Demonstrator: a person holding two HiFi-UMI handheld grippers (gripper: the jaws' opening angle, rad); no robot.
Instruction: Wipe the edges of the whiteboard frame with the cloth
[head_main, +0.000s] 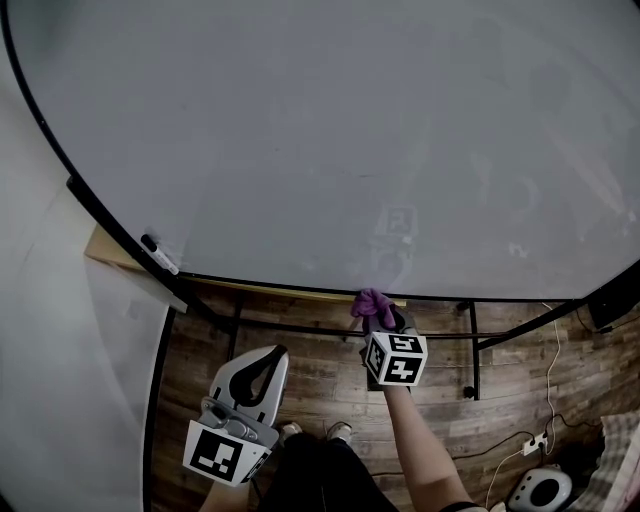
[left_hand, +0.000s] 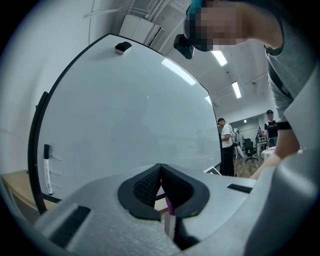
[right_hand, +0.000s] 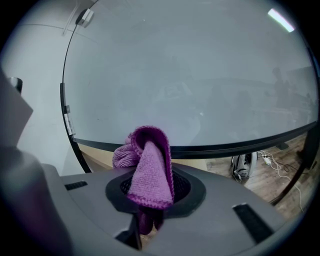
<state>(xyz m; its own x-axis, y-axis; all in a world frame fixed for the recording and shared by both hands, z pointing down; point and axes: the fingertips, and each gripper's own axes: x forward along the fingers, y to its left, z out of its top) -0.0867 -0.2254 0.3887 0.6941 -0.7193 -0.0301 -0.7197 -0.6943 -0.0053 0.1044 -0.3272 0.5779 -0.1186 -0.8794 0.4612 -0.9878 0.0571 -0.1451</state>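
Observation:
A large whiteboard (head_main: 330, 130) with a thin black frame (head_main: 300, 287) fills most of the head view. My right gripper (head_main: 381, 317) is shut on a purple cloth (head_main: 372, 304), and the cloth sits against the bottom frame edge near its middle. In the right gripper view the purple cloth (right_hand: 148, 167) bulges out between the jaws, just below the black frame (right_hand: 225, 147). My left gripper (head_main: 262, 362) hangs lower left, away from the board, shut with nothing in it. In the left gripper view its jaws meet, and the board (left_hand: 135, 115) lies ahead.
A marker (head_main: 159, 255) rests at the board's lower left edge, also the marker (left_hand: 47, 170). A black eraser (left_hand: 122, 48) sticks near the board's top. The stand's black bars (head_main: 470, 340) cross below. Cables and a socket strip (head_main: 535, 441) lie on the wooden floor. People (left_hand: 226, 145) stand far off.

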